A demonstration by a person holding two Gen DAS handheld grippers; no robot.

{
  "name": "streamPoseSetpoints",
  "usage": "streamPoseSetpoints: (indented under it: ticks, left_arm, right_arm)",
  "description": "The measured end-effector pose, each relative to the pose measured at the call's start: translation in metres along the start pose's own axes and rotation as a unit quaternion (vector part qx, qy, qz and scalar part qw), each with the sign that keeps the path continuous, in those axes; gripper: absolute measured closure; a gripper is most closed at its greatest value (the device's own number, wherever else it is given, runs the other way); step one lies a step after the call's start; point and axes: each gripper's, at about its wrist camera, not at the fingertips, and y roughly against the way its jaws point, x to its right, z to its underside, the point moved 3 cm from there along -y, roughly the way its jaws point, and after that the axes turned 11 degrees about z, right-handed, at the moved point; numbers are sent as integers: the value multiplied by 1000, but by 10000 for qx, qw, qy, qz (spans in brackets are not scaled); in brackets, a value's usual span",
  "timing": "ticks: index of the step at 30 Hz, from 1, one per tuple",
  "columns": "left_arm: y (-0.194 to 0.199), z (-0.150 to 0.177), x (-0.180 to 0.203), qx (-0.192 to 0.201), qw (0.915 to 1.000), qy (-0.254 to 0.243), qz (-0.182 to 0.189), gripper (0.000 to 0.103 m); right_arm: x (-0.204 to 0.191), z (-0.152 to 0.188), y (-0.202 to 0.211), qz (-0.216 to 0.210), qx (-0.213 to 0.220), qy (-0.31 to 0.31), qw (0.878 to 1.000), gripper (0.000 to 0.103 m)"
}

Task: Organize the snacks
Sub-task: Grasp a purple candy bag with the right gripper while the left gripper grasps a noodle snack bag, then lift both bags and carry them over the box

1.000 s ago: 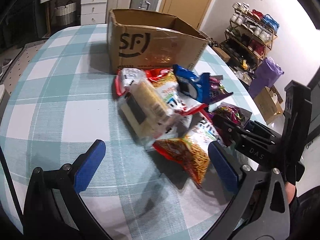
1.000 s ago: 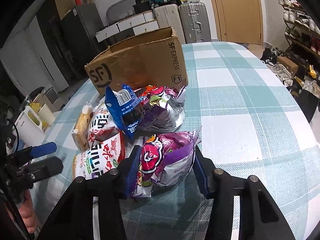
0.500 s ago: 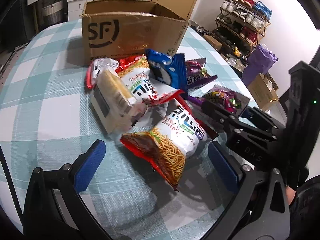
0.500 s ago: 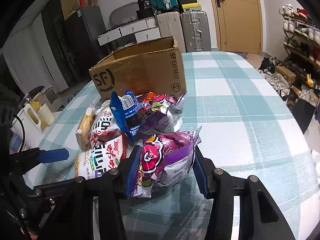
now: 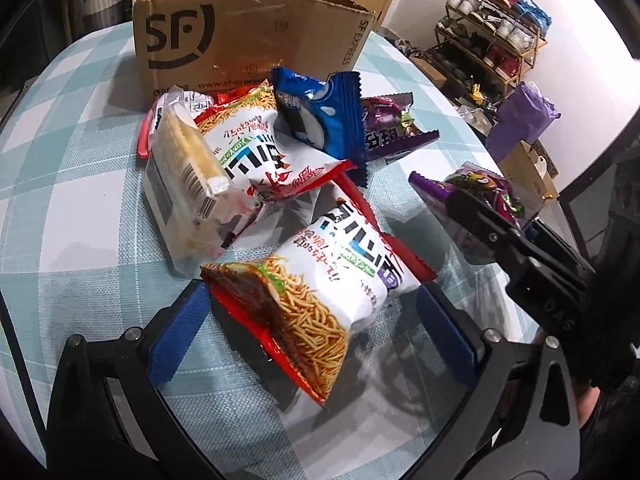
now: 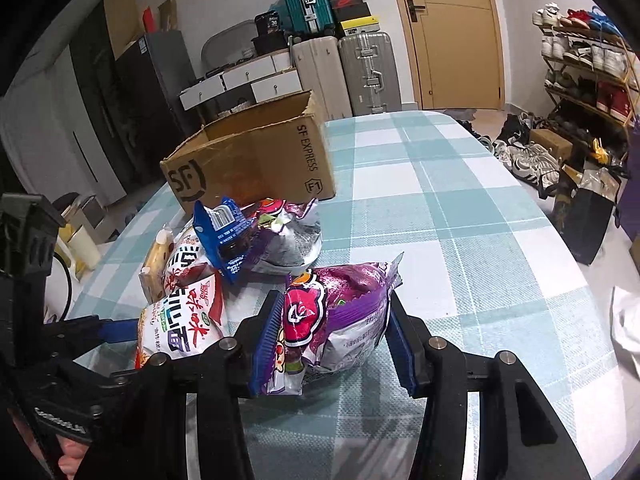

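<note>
A pile of snack packs lies in front of an open SF cardboard box [image 5: 248, 32], which also shows in the right wrist view [image 6: 256, 164]. My left gripper [image 5: 312, 320] is open, its blue pads either side of a red-and-white noodle snack bag [image 5: 320, 276] lying on the table. My right gripper [image 6: 332, 340] is shut on a purple snack bag [image 6: 340, 320] and holds it just above the table. The pile holds a second noodle bag [image 5: 252, 148], a clear cracker pack [image 5: 188, 184], a blue pack [image 5: 320, 116] and a purple pack [image 5: 392, 128].
The table has a teal-and-white checked cloth [image 6: 460, 220]. The right gripper's body [image 5: 520, 248] stands at the right of the left wrist view. A shoe rack [image 6: 588, 64], suitcases [image 6: 344, 72] and drawers [image 6: 240, 80] stand beyond the table.
My left gripper has moved forward toward the pile, and its open pads now flank the near noodle bag. My right gripper has raised the purple bag slightly.
</note>
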Motion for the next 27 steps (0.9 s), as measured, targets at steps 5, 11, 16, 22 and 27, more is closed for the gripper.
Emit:
streamPoseSetpoints:
  ticks: [5,11,16,22,27]
  left_arm:
    - [-10,-6,-3,-23,9998,217,-9,2]
    - [-22,-16,-1,6,9994,311,-147,4]
    - [-30,-25,8,52,9998,188,-18,45]
    - [-39,-31,15,34,9998,109,135,61]
    - [-37,-32,16,38,9998,56,160,63]
  right_arm:
    - [-1,0,1,-34,45,-6,10000,53]
    - [2,1,3,-88,75,-94,9999,53]
    - [5,1,6,-111,100,-129,9998,53]
    - [7,1,7,-126,129,-158,9997,53]
    - [7,1,8,-120,159,-161,9997,53]
